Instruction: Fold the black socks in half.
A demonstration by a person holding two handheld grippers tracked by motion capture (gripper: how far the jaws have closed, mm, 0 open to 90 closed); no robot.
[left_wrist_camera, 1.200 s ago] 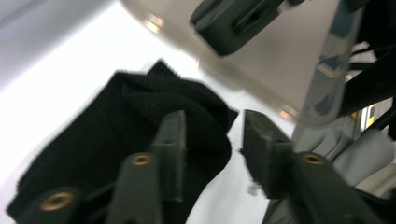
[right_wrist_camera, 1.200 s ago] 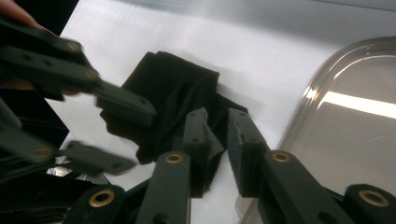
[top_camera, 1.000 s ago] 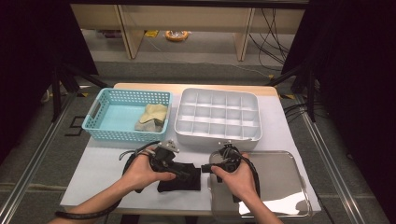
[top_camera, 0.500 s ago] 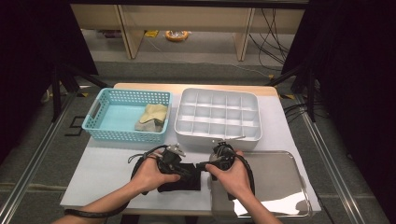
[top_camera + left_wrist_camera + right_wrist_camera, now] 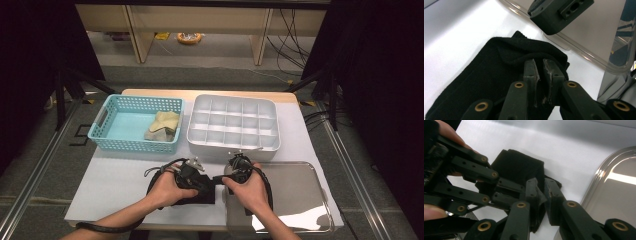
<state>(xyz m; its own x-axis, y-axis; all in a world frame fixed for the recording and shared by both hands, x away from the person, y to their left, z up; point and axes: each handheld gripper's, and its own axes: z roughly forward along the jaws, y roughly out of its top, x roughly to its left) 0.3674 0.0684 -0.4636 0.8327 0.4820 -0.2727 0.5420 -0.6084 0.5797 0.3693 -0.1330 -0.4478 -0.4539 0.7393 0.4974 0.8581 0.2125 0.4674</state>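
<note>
Black sock (image 5: 197,190) lies on the tabletop (image 5: 120,185) beside the metal tray (image 5: 295,200); my left claw (image 5: 539,65) and right claw (image 5: 541,185) have just closed, pinching thin folds (could slip free when lifted).

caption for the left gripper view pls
Left tool pinching a fold of black sock beside the steel tray.
</note>
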